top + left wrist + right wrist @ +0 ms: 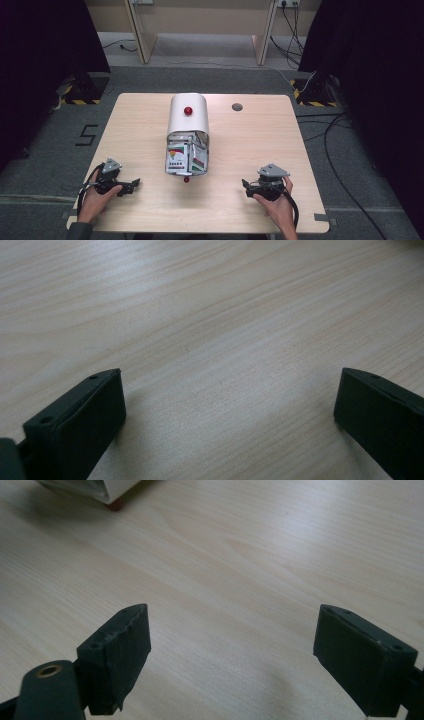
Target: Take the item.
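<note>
A white round-topped box [188, 119] with a red knob [188, 110] lies in the middle of the wooden table [250, 145]. Its front flap is down and printed packets [186, 156] show in the opening; a second red knob [186, 179] sits at the flap's near edge. My left gripper [131, 185] rests near the table's front left, held by a hand, jaws wide apart over bare wood [225, 390]. My right gripper [247, 185] rests at the front right, open too, nothing between its jaws [230, 645]. The flap's corner and knob [115, 504] show at the top left of the right gripper view.
A small dark round hole [237, 107] marks the table's far right part. Cables [335, 145] trail over the grey floor to the right. Black curtains flank both sides, and a wooden desk frame [145, 35] stands behind the table.
</note>
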`<state>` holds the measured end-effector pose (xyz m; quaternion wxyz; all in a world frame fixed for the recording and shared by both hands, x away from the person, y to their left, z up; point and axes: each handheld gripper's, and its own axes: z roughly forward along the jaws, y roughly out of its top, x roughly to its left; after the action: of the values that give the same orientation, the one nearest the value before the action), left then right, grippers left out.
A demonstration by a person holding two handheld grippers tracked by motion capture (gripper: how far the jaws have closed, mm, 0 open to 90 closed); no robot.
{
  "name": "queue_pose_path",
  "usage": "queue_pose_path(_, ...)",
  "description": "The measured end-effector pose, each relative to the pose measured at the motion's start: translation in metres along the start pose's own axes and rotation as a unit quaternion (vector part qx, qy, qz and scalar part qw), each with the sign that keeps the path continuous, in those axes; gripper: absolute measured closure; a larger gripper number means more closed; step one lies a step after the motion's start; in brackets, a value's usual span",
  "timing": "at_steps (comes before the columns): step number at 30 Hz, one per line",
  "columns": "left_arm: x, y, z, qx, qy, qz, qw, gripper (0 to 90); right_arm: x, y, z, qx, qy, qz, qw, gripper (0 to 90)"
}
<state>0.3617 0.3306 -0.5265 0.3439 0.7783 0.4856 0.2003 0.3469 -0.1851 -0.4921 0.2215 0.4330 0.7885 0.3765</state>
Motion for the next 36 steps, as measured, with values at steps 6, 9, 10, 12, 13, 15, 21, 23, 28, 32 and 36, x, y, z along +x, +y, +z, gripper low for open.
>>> queue_pose_path(6, 0.0, 0.0, 0.0, 0.0, 0.0, 0.0, 1.0, 0.0, 0.004, 0.004, -0.005, -0.012, 0.003, 0.001, 0.9999, 16.7)
queue_pose_path(9, 0.0, 0.0, 0.0, 0.0, 0.0, -0.001, 1.0, 0.0, 0.006, 0.008, -0.009, -0.019, 0.005, -0.002, 0.9998, 17.1)
queue_pose_path(10, 0.0, 0.0, 0.0, 0.0, 0.0, 0.0, 1.0, 0.0, 0.007, 0.008, -0.01, -0.021, 0.005, -0.003, 0.9998, 17.2)
queue_pose_path(12, 0.0, 0.0, 0.0, 0.0, 0.0, 0.0, 1.0, 0.0, 0.01, 0.011, -0.013, -0.025, 0.008, -0.005, 0.9996, 17.6)
queue_pose_path(13, 0.0, 0.0, 0.0, 0.0, 0.0, 0.0, 1.0, 0.0, 0.011, 0.013, -0.015, -0.03, 0.01, -0.008, 0.9995, 18.0)
queue_pose_path(15, 0.0, 0.0, 0.0, 0.0, 0.0, 0.0, 1.0, 0.0, 0.014, 0.015, -0.017, -0.034, 0.01, -0.01, 0.9993, 18.3)
queue_pose_path(21, 0.0, 0.0, 0.0, 0.0, 0.0, 0.0, 1.0, 0.0, 0.022, 0.023, -0.027, -0.046, 0.015, -0.018, 0.9987, 19.3)
queue_pose_path(23, 0.0, 0.0, 0.0, 0.0, 0.0, 0.0, 1.0, 0.0, 0.024, 0.025, -0.031, -0.049, 0.019, -0.019, 0.9984, 19.7)
queue_pose_path(28, 0.0, 0.0, 0.0, 0.0, 0.0, -0.001, 1.0, 0.0, 0.029, 0.03, -0.037, -0.056, 0.022, -0.026, 0.9979, 20.3)
queue_pose_path(32, 0.0, 0.0, 0.0, 0.0, 0.0, -0.001, 1.0, 0.0, 0.033, 0.034, -0.04, -0.058, 0.027, -0.029, 0.9975, 20.8)
queue_pose_path(36, 0.0, 0.0, 0.0, 0.0, 0.0, 0.0, 1.0, 0.0, 0.035, 0.037, -0.044, -0.063, 0.028, -0.028, 0.9972, 21.1)
